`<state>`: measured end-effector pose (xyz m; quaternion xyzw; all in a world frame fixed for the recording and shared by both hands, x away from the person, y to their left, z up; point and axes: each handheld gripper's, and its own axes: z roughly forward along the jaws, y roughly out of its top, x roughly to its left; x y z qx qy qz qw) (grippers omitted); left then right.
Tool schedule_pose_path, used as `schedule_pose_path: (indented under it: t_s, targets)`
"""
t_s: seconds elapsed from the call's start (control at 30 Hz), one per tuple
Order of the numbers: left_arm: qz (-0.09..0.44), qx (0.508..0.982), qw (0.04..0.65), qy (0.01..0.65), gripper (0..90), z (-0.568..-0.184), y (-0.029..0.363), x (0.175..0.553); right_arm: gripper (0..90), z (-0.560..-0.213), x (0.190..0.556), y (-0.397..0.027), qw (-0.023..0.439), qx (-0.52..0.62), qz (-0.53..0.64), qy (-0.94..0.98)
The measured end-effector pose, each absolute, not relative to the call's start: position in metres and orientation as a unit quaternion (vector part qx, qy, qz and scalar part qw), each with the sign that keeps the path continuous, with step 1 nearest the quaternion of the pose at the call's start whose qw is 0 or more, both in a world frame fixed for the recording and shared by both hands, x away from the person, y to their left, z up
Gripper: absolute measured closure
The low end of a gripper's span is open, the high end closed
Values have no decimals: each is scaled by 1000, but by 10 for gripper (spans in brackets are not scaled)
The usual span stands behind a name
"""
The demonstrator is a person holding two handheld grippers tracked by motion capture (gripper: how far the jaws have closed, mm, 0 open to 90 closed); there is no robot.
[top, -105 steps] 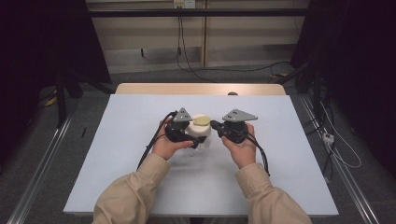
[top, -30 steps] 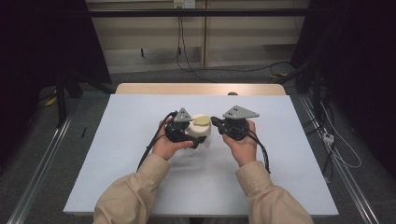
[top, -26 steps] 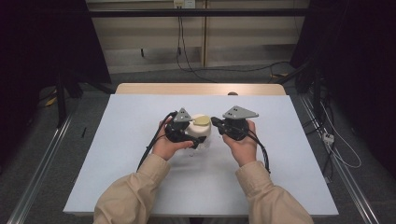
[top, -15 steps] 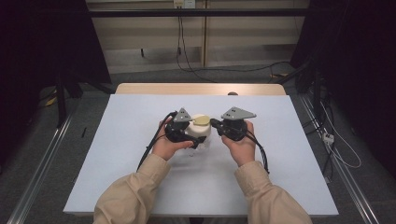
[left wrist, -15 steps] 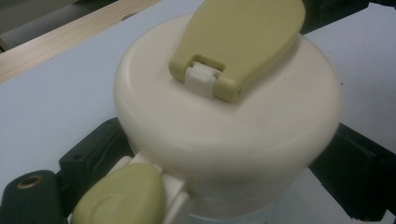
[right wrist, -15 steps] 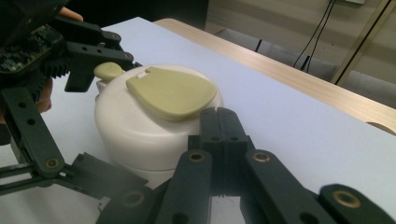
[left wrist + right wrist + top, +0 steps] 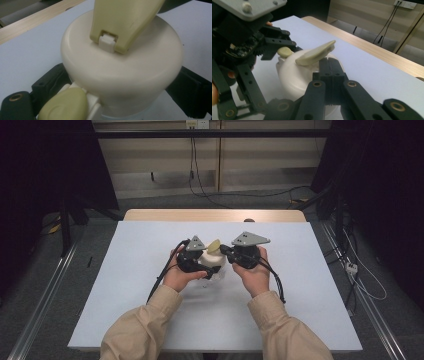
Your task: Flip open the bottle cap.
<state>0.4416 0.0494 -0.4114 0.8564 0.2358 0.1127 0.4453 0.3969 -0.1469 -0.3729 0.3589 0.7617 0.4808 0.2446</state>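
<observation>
- Left hand-held gripper [image 7: 209,266] clamps the cream round plastic container [image 7: 212,260] mid-table [image 7: 310,285]
- Left gripper view reveals the olive flip lid's [image 7: 125,20] white hinge
- Right gripper view shows the right hand-held gripper [image 7: 329,65] pressed closed, empty, under that lid

A cream-white round plastic lid [image 7: 122,67] sits close in front, its domed top facing up. An olive-green plastic flap [image 7: 123,21] stands raised over its far side, hinged on a small white tab [image 7: 108,42]. At the near left, an olive-green oval button [image 7: 63,105] juts from the lid's side. Black jaws press the lid from left and right. A white table [image 7: 27,57] lies beneath, with a wooden strip [image 7: 32,23] along its far edge.
</observation>
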Motion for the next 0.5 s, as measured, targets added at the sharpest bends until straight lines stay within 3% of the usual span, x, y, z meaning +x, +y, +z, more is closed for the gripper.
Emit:
schedule_pose_path:
  t_s: [0.5]
  targets:
    - [111,854,450,237,103,-412,51,441,900,-366,396,-143,248,357,485,759]
